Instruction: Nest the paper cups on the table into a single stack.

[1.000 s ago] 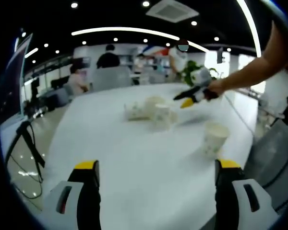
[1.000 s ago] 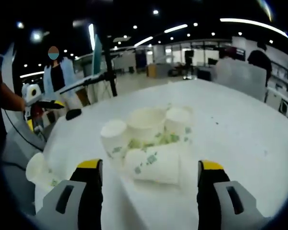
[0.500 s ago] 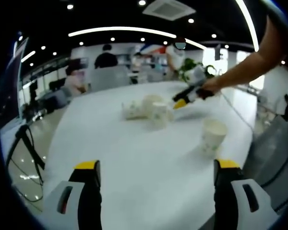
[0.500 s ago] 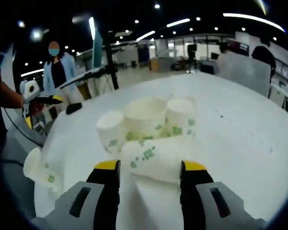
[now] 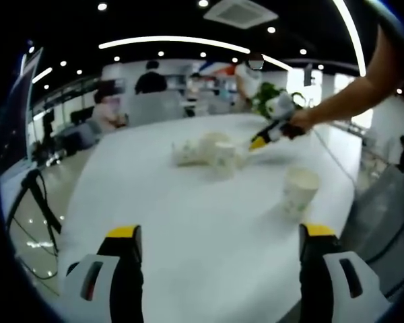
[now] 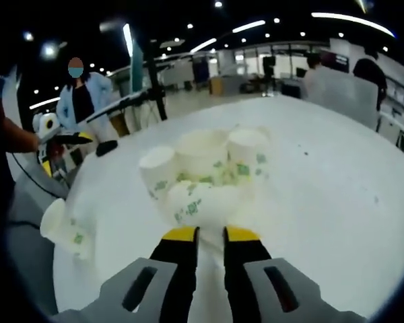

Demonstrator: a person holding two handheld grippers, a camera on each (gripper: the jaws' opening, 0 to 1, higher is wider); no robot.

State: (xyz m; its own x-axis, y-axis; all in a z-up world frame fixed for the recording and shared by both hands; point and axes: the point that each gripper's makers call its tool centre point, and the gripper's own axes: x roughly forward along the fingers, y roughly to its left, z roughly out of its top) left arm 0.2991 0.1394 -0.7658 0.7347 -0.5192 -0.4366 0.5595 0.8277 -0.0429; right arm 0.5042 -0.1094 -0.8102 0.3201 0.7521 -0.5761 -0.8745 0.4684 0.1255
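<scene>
Bright ceiling lights, soft blur, glare on table (image 5: 188,202)

No readable text, labels, brands or numbers, green printed pattern on the white paper cups (image 6: 203,176) too blurred to read

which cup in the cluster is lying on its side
The front cup, just beyond the right tongs. The three cups behind it stand upright, as does the lone cup off to the side.

White, green-printed paper cups (image 6: 203,171) clustered mid-table, one (image 6: 200,207) on its side; a lone cup (image 5: 301,190) upright apart.
</scene>
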